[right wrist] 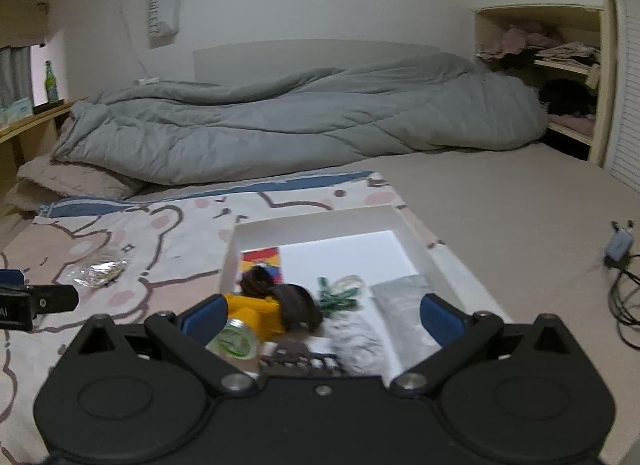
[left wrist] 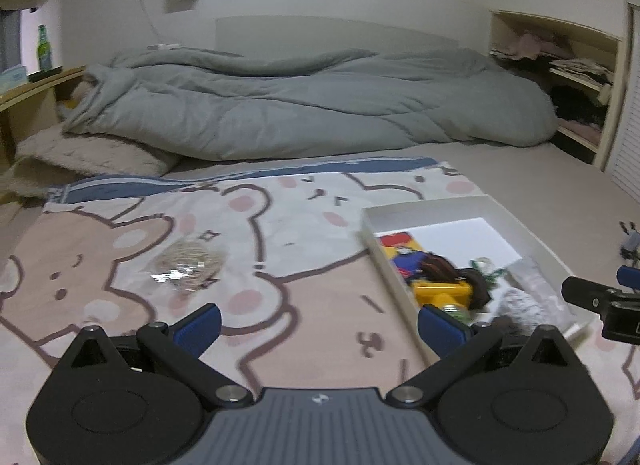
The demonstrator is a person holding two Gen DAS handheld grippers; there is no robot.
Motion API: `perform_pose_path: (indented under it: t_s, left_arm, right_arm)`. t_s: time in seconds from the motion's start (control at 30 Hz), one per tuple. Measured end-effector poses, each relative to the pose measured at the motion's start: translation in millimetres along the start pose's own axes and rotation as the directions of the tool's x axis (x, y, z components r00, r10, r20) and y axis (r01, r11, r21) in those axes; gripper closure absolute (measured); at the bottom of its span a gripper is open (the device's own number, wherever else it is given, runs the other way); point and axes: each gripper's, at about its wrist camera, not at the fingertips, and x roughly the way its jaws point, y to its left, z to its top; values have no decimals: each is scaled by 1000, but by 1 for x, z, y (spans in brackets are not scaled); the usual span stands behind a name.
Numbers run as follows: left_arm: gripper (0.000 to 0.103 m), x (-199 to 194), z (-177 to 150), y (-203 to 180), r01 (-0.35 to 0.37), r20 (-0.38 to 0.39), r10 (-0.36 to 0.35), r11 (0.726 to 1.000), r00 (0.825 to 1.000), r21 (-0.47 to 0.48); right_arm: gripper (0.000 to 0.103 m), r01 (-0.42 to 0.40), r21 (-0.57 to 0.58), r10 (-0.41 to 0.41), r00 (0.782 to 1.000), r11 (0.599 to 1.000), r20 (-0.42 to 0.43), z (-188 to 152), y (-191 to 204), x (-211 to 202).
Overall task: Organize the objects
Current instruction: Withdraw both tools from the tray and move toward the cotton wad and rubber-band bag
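While spread wide, left tongs (left wrist: 320, 325) empty; right tongs (right wrist: 322, 315) empty over white box (right wrist: 416, 233)

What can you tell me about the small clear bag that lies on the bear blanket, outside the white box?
The small clear bag is a crinkled plastic pouch that catches the light with bright glints. It holds a loose beige tangle, perhaps rubber bands; blur hides the detail. It lies flat on the bear blanket, alone, left of the white box and apart from it. Nothing touches it but the blanket. The left gripper is open and short of it; the right wrist view shows it at the far left.
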Motion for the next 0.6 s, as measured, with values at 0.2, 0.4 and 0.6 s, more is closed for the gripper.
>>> perform_pose_path:
  t_s: [0.2, 0.4, 0.6]
  left_arm:
    - [0, -2, -2, 34, -62, -3, 62, 998, 998, -22]
    - [0, -6, -6, 62, -108, -3, 108, 993, 994, -38]
    - [0, -9, -11, 94, -159, 0, 160, 984, 987, -75]
  right_arm:
    - [0, -57, -39, 57, 998, 998, 6, 6, 37, 13]
    - [0, -114, -53, 115, 993, 992, 7, 10, 71, 22]
    - [0, -166, -71, 167, 986, 984, 4, 12, 105, 28]
